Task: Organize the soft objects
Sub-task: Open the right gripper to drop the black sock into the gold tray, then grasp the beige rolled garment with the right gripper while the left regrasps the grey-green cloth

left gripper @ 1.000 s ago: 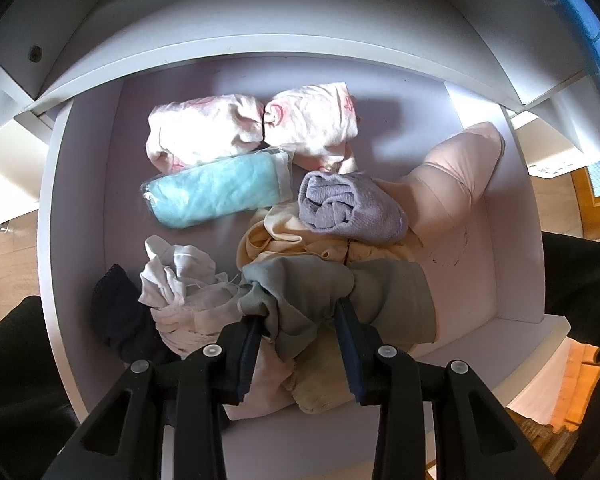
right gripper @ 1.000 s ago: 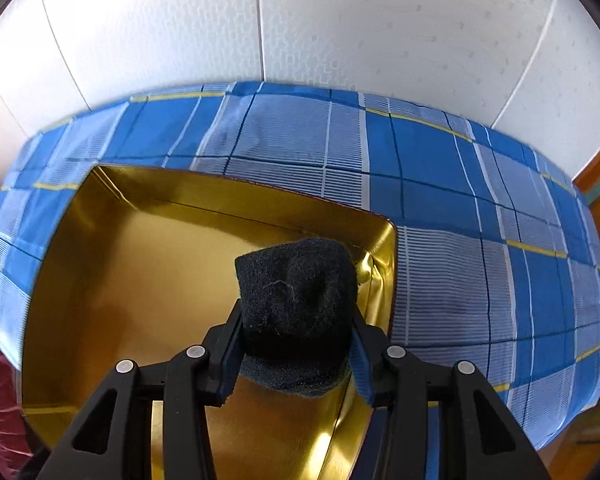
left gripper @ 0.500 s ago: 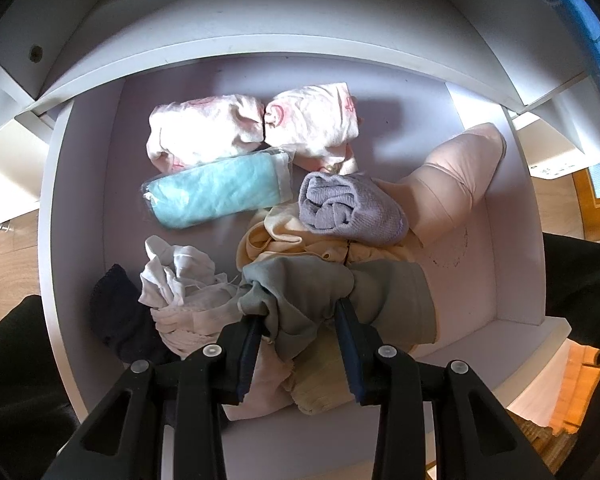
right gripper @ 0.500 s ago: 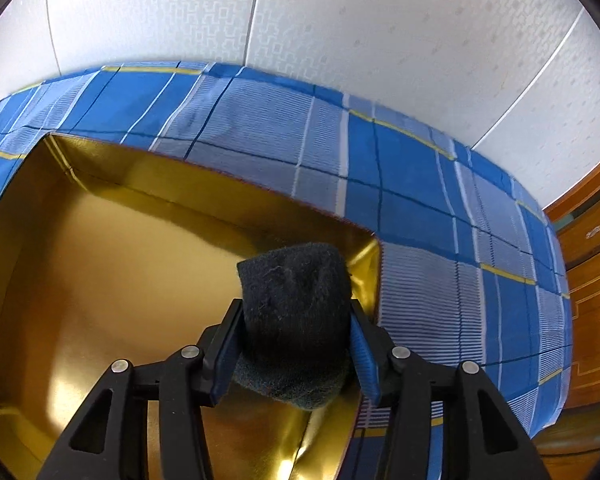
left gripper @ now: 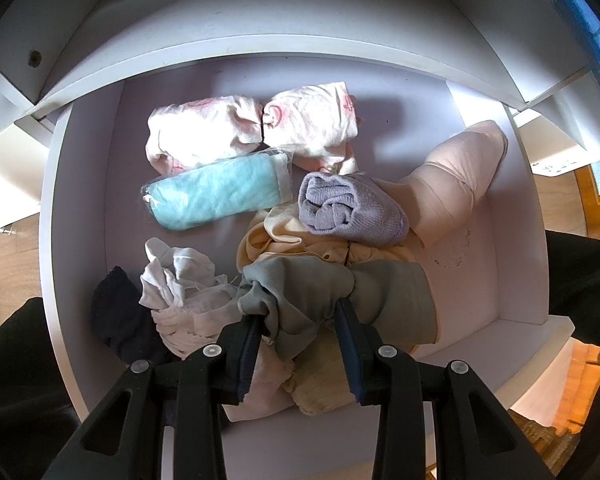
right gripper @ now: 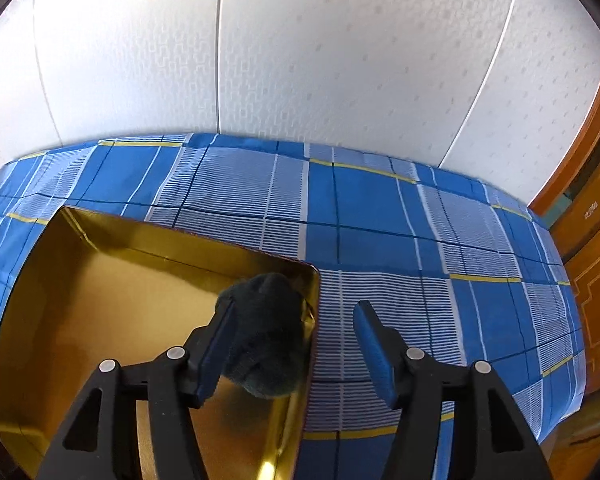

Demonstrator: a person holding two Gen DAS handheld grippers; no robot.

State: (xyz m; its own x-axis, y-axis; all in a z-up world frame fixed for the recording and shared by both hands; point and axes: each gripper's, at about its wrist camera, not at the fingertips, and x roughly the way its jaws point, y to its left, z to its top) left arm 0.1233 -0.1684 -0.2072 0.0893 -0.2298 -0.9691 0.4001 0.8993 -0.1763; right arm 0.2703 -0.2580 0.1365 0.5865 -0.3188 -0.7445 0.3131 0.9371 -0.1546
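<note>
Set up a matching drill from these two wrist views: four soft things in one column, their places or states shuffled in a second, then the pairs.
Things
1. grey-green cloth
2. dark sock bundle
3. teal cloth
4. lilac roll

Places or states
A. wrapped in clear plastic, lying in the drawer
B. in the gold tin, right tool open
C. on top of the cream garment
D. pinched by the left tool

Pairs: 1-D, 2-B, 3-A, 4-C

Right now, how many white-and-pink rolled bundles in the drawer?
2, side by side at the drawer's back: left bundle, right bundle, touching. More may sit hidden under the front pile.
</note>
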